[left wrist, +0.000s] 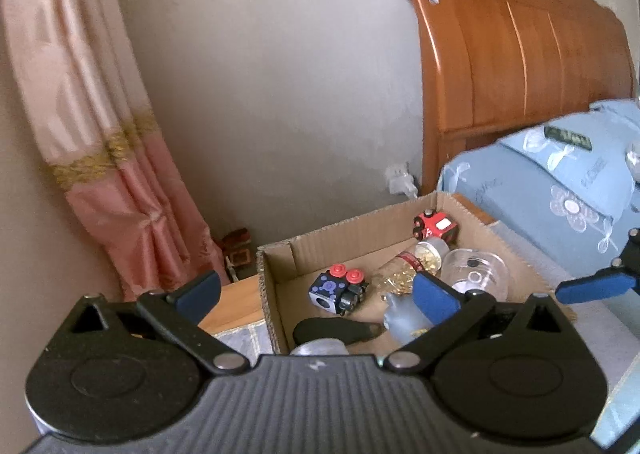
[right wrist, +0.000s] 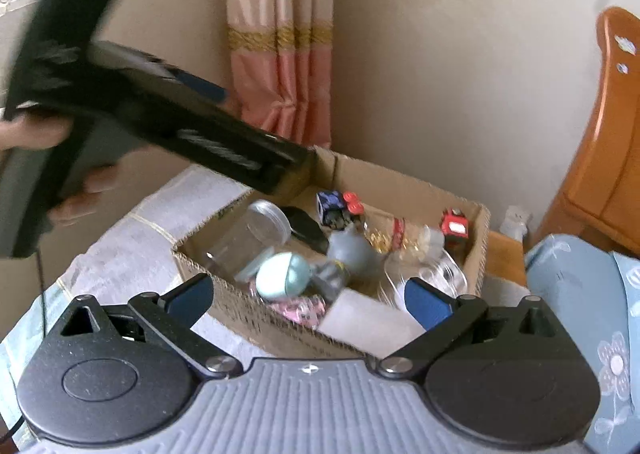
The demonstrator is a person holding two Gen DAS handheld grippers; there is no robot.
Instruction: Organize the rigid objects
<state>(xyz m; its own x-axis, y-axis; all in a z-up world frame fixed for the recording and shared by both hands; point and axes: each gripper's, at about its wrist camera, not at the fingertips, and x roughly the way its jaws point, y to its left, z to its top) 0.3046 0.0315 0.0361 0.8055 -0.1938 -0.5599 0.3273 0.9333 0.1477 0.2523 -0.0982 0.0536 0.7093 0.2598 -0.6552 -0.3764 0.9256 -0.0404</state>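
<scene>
Cardboard box (right wrist: 478, 250) partly hidden behind both released hand-held grippers (left wrist: 318, 292) (right wrist: 310, 296); contents blurred.

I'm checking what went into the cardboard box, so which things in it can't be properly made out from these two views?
- Left wrist view: the near end of the cardboard box and most of a clear jar lid are hidden behind the left gripper body.
- Right wrist view: the pink patterned item is blurred and cut off by the box wall.
- Right wrist view: the white flat item is partly behind the right gripper's finger.
</scene>
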